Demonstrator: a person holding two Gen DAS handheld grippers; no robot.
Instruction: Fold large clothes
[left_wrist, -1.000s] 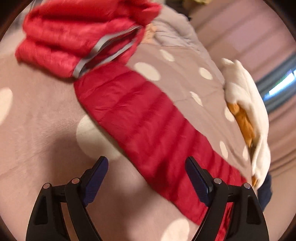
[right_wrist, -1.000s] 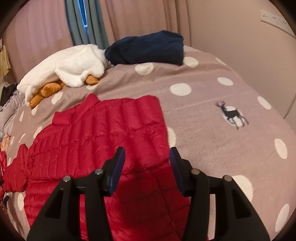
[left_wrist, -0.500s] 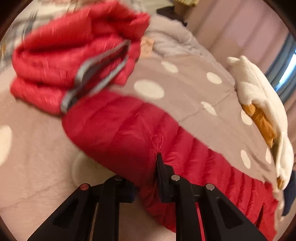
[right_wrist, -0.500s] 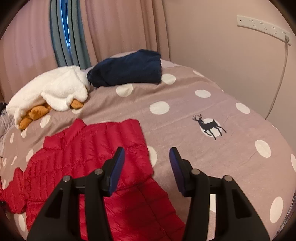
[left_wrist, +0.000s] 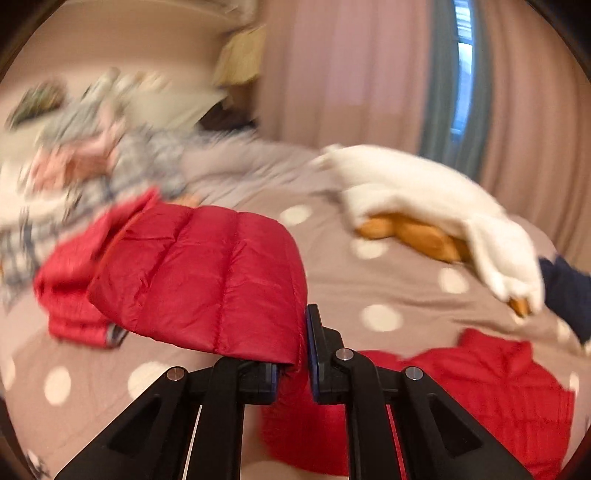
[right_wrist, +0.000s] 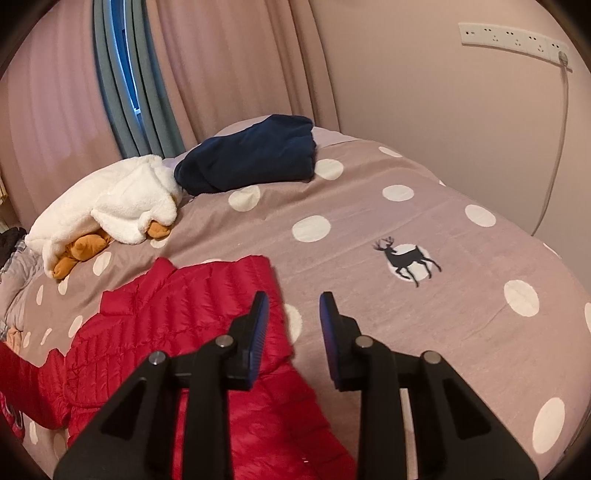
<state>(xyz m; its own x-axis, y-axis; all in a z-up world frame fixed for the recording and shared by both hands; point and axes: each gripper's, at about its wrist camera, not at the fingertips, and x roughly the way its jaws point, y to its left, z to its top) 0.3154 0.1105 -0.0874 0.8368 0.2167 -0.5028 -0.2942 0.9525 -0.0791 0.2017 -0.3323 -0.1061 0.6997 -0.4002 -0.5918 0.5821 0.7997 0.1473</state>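
Left claw grips red jacket edge; right claw gapes.

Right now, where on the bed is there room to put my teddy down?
The bare stretch of bedspread around the deer print, right of the red jacket and in front of the navy garment. It is crowded on the left: jacket, white fleece, mixed clothes pile.

A home bedroom. Ahead of the right gripper's fingers spreads a bed under a taupe cover with white polka dots and a deer print. Beyond it hang pink curtains beside a window. A wall socket strip sits up to the right, and folded clothes lie at the far edge.
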